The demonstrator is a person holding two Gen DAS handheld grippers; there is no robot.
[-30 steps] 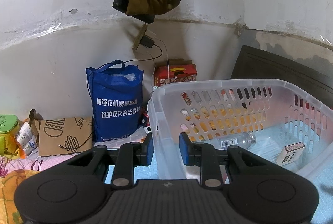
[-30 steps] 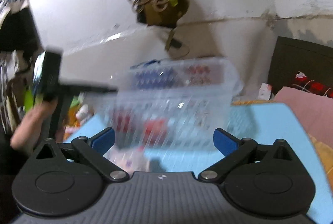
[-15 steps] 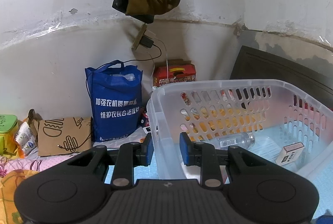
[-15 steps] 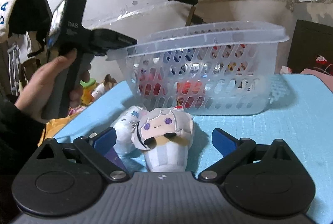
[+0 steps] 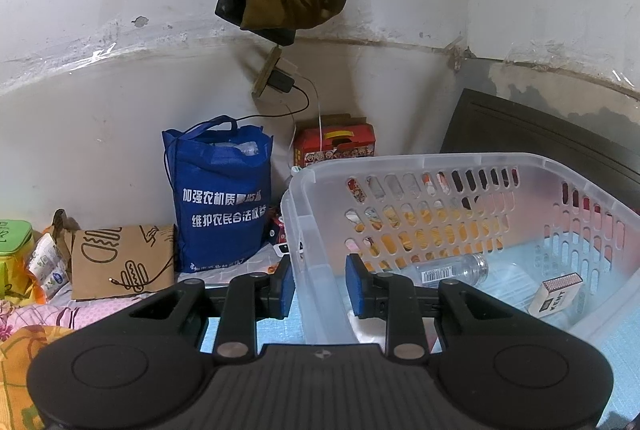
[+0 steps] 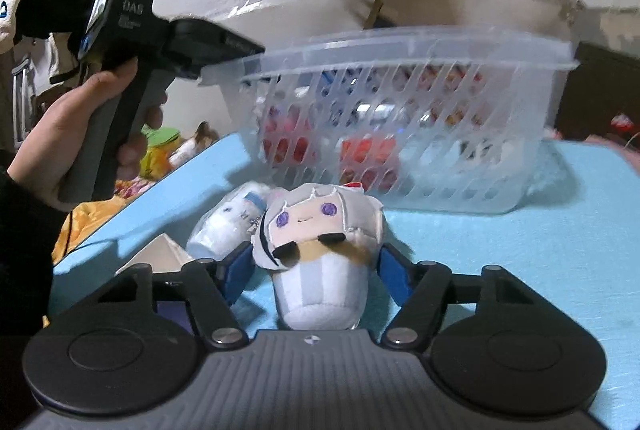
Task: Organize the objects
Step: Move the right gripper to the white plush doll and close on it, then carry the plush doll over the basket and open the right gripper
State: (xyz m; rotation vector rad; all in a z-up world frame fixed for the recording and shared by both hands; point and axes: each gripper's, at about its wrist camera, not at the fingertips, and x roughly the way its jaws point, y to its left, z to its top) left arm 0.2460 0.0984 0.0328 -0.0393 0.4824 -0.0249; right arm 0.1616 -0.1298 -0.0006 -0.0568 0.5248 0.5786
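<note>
The bottle (image 5: 452,270) and small box (image 5: 554,294) are already in the basket (image 5: 420,166), whose wall the left tongs (image 5: 320,288) pinch, while the right tongs (image 6: 316,270), half open, sit around the doll (image 6: 320,250), not yet lifted.

One perforated plastic basket (image 5: 460,190), its corner wall between the left claw's (image 5: 319,284) pads, containing one clear bottle (image 5: 452,270) and one small carton (image 5: 554,294). One plush doll (image 6: 320,246) between the right claw's (image 6: 316,272) pads; one white bottle (image 6: 228,226) just left of it. Beyond the left claw: one blue bag (image 5: 222,198), one red box (image 5: 334,146), one brown paper bag (image 5: 120,260).
</note>
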